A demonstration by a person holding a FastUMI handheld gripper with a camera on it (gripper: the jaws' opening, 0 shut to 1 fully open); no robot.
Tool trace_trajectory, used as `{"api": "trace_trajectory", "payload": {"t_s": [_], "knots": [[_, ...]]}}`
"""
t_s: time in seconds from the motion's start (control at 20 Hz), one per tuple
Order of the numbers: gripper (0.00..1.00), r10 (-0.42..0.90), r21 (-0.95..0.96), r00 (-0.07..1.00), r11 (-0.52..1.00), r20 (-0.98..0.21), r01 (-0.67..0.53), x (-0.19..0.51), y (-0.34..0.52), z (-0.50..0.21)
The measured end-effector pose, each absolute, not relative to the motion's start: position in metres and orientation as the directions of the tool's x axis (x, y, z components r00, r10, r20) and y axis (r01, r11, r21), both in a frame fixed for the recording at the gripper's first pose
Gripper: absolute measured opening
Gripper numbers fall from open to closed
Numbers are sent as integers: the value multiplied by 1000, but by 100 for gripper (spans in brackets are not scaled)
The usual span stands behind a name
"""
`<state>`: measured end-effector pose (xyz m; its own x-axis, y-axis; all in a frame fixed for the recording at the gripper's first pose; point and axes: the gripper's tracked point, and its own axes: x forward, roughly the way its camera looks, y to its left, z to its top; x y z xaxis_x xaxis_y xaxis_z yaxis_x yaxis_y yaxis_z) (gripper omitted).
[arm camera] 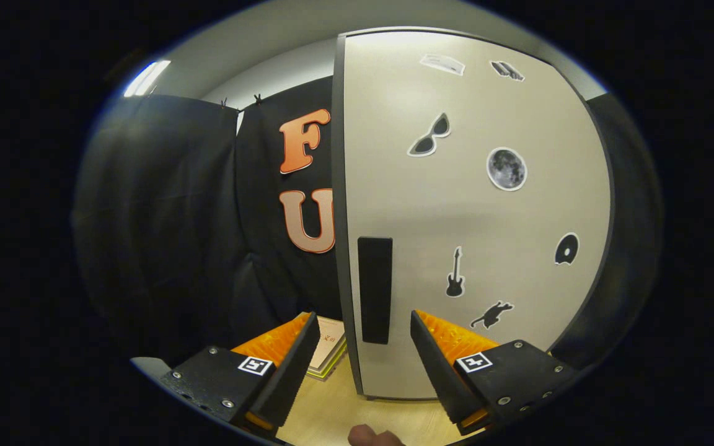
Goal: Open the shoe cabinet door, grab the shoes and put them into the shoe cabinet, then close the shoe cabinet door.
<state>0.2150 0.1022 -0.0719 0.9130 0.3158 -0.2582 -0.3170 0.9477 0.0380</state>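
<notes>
So the shoe cabinet door [475, 210] is the big thing here, a pale beige panel with a dark edge, standing upright on the light wooden surface [332, 412] and looking closed. It's got a bunch of black-and-white stickers on it: a moon [506, 168], sunglasses [430, 135], a guitar [454, 274], a cat [492, 314], a vinyl record [566, 249], plus 2 smaller ones up top that I can't make out. Near its left edge there's a tall black handle [374, 290], a vertical rectangle.

The hand-held gripper [364, 331] is held apart, both fingers spread wide with nothing between the pads. The handle sits just ahead of them, roughly in the gap, closer to the left finger [289, 365] than the right finger [434, 359]. Not touching it as far as I can tell.

Left of the door, behind the left finger, a flat stack of something like thin books or cards [329, 350] lies on the surface. No idea what exactly.
</notes>
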Motion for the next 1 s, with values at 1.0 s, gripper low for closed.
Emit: {"api": "trace_trajectory", "payload": {"t_s": [1.0], "knots": [[93,114,-7,986,993,-122,-116,14,-61,3]]}}
